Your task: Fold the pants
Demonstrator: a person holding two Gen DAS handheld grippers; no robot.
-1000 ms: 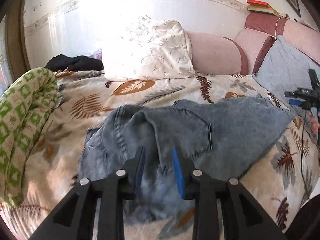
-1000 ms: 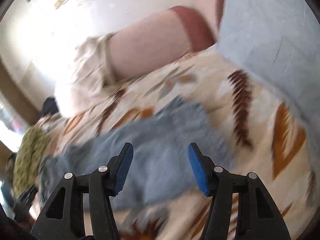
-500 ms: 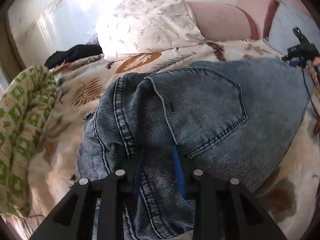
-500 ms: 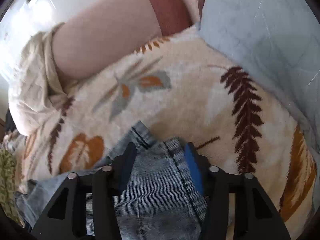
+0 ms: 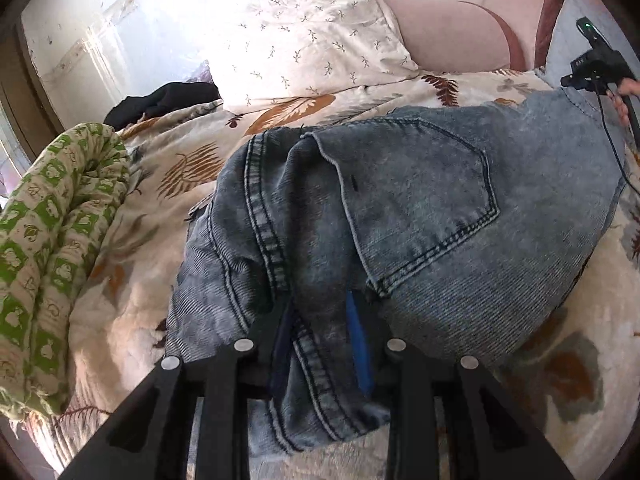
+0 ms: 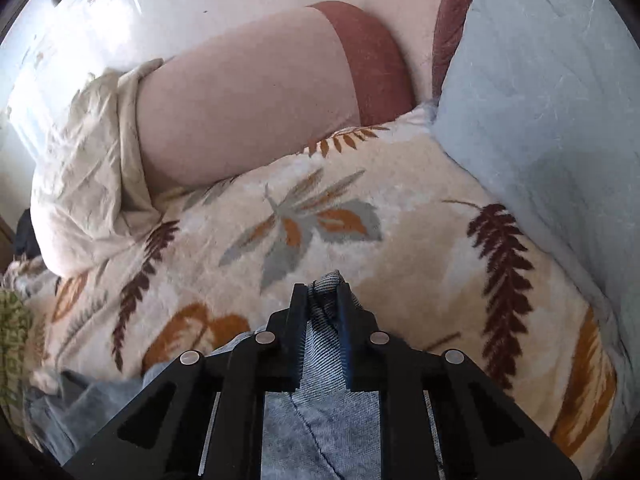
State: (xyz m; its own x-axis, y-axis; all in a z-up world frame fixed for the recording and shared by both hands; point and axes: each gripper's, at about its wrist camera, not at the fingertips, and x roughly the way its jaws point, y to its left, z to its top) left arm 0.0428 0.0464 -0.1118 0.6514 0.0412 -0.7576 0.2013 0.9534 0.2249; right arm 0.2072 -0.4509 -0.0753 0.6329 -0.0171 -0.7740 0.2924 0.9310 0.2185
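Early stage: jeans (image 5: 420, 216) bunched on bed (image 6: 360, 200), unfolded; left tool (image 5: 320, 332) and right tool (image 6: 322, 312) each pinching denim.

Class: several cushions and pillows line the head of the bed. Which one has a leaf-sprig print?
The white pillow, left of the plain pink bolster and the plain grey-blue pillow; only it has a print.

Both tools, left (image 5: 320, 344) and right (image 6: 322, 308), now clamped on jeans (image 5: 420, 216).
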